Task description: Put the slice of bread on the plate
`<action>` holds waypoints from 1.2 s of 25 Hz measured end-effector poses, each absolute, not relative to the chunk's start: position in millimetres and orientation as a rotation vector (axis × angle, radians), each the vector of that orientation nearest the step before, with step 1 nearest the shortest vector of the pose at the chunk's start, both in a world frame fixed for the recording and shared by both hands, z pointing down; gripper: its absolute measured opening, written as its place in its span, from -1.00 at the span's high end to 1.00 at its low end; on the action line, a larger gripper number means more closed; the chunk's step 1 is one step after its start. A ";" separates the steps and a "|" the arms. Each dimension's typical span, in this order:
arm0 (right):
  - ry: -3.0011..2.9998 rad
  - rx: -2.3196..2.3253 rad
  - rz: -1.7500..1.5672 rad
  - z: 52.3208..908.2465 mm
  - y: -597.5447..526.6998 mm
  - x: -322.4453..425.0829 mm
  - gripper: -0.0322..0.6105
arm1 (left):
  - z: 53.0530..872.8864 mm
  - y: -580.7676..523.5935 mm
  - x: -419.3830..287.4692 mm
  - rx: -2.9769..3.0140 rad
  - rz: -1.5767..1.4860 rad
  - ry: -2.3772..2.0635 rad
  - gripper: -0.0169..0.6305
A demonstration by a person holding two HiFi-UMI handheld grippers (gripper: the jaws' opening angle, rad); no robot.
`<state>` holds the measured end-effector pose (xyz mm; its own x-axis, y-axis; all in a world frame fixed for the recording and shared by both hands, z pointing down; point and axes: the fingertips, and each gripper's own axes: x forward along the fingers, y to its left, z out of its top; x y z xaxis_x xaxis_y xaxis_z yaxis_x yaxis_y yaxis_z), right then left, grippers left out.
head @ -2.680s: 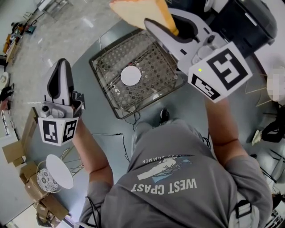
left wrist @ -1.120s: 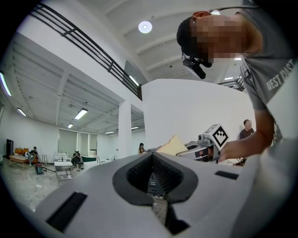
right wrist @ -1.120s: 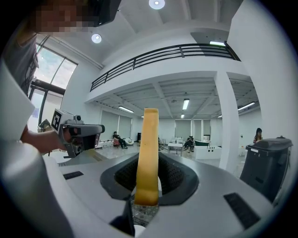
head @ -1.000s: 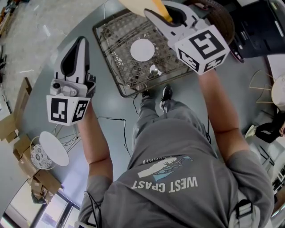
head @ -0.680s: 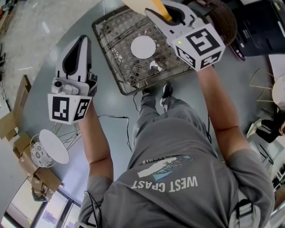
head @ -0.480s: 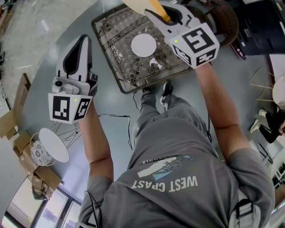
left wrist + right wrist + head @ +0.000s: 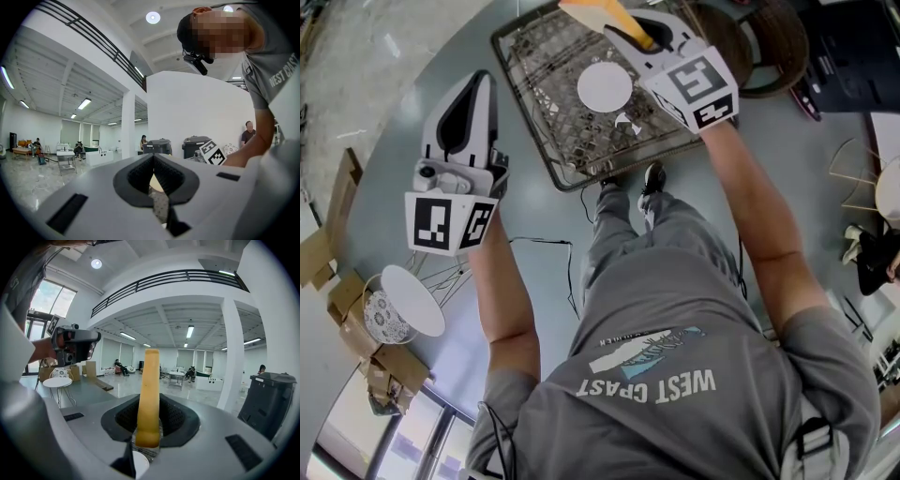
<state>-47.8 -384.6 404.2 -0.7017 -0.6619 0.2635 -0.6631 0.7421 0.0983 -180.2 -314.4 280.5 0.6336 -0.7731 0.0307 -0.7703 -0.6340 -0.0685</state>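
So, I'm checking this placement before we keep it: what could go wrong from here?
The right gripper pinches the tan slice of bread by one edge, upright, so on release it may topple off the round white plate. The bread seems to sit past the plate; released now, it would likely land on the wire mesh tray.

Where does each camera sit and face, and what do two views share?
Head view: on the head, steeply down at plate; torso, arms, left claw, right claw.
Left gripper view: on left claw, facing the hall; shut jaws, person's arm.
Right gripper view: on right claw, facing the hall; jaws grip slice of bread.
Shared: head view also shows that bread.
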 end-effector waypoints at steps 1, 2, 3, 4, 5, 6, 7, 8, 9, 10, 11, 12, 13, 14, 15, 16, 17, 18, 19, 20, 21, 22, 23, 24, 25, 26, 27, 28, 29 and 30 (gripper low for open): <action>-2.657 1.034 0.006 408.7 -385.3 -49.5 0.62 | 282.5 -314.9 -181.6 -2.798 -0.091 1.323 0.92; -2.651 1.032 0.006 413.3 -386.0 -51.0 0.62 | 284.5 -315.5 -182.6 -2.802 -0.093 1.325 0.92; -2.645 1.030 0.006 418.2 -386.8 -52.0 0.62 | 286.6 -315.9 -183.1 -2.806 -0.095 1.326 0.92; -2.638 1.028 0.005 423.3 -387.4 -52.4 0.62 | 288.8 -316.1 -183.0 -2.809 -0.098 1.327 0.92; -2.632 1.025 0.005 428.7 -388.0 -52.5 0.62 | 291.0 -316.3 -182.6 -2.812 -0.100 1.328 0.92; -2.626 1.022 0.006 434.4 -388.4 -52.5 0.62 | 293.1 -316.4 -182.2 -2.815 -0.103 1.329 0.92; -2.620 1.018 0.008 440.2 -388.9 -52.7 0.62 | 295.4 -316.6 -181.9 -2.818 -0.106 1.331 0.92; -2.613 1.014 0.010 446.2 -389.3 -53.1 0.62 | 297.6 -316.9 -182.0 -2.822 -0.110 1.333 0.92; -2.606 1.009 0.010 452.3 -389.7 -53.9 0.62 | 299.7 -317.2 -182.5 -2.826 -0.114 1.335 0.92; -2.598 1.004 0.009 458.2 -390.1 -55.0 0.62 | 301.7 -317.6 -183.3 -2.830 -0.118 1.337 0.92; -2.589 0.999 0.006 464.1 -390.4 -56.4 0.62 | 303.6 -318.0 -184.2 -2.833 -0.122 1.338 0.92; -2.580 0.992 0.001 470.1 -390.4 -57.8 0.62 | 305.6 -318.2 -185.2 -2.836 -0.125 1.340 0.92; -2.571 0.985 -0.006 476.3 -390.3 -59.2 0.62 | 307.8 -318.2 -185.9 -2.839 -0.128 1.342 0.92; -2.561 0.977 -0.013 482.9 -389.9 -60.3 0.62 | 310.2 -318.1 -186.4 -2.841 -0.131 1.343 0.92; -2.551 0.969 -0.020 489.6 -389.4 -61.2 0.62 | 312.8 -318.1 -186.7 -2.844 -0.134 1.345 0.92; -2.541 0.962 -0.028 496.4 -389.0 -62.1 0.62 | 315.5 -318.0 -186.9 -2.847 -0.137 1.347 0.92; -2.530 0.956 -0.037 503.0 -388.6 -63.0 0.62 | 318.1 -317.9 -187.4 -2.850 -0.140 1.350 0.92; -2.520 0.950 -0.045 509.2 -388.1 -64.2 0.62 | 320.3 -317.9 -188.1 -2.853 -0.144 1.352 0.92; -2.510 0.944 -0.052 515.0 -387.7 -65.4 0.62 | 322.2 -317.8 -189.0 -2.856 -0.146 1.355 0.92; -2.500 0.936 -0.060 520.3 -387.4 -66.8 0.62 | 323.8 -317.9 -190.0 -2.858 -0.148 1.357 0.92; -2.490 0.927 -0.070 525.3 -387.1 -68.2 0.62 | 325.4 -318.2 -190.8 -2.861 -0.151 1.361 0.92; -2.481 0.917 -0.082 530.1 -387.1 -69.5 0.62 | 327.1 -318.7 -191.4 -2.863 -0.153 1.364 0.92; -2.473 0.908 -0.093 535.0 -387.3 -70.5 0.62 | 329.0 -319.2 -191.9 -2.865 -0.156 1.366 0.92; -2.464 0.900 -0.103 540.0 -387.7 -71.2 0.62 | 331.2 -319.9 -192.2 -2.867 -0.158 1.369 0.92; -2.456 0.894 -0.113 545.1 -388.1 -71.7 0.62 | 333.5 -320.3 -192.5 -2.869 -0.160 1.372 0.92; -2.448 0.888 -0.124 550.1 -388.3 -72.2 0.62 | 335.7 -320.6 -193.0 -2.871 -0.162 1.374 0.92; -2.439 0.883 -0.135 555.0 -388.0 -72.6 0.62 | 337.6 -320.4 -193.5 -2.873 -0.164 1.376 0.92; -2.429 0.878 -0.146 559.7 -387.3 -73.1 0.62 | 339.4 -320.0 -194.1 -2.875 -0.166 1.377 0.92; -2.420 0.872 -0.156 564.3 -386.2 -73.8 0.62 | 341.0 -319.4 -194.8 -2.878 -0.168 1.378 0.92; -2.412 0.864 -0.166 569.1 -384.9 -74.5 0.62 | 342.7 -319.0 -195.4 -2.880 -0.170 1.380 0.92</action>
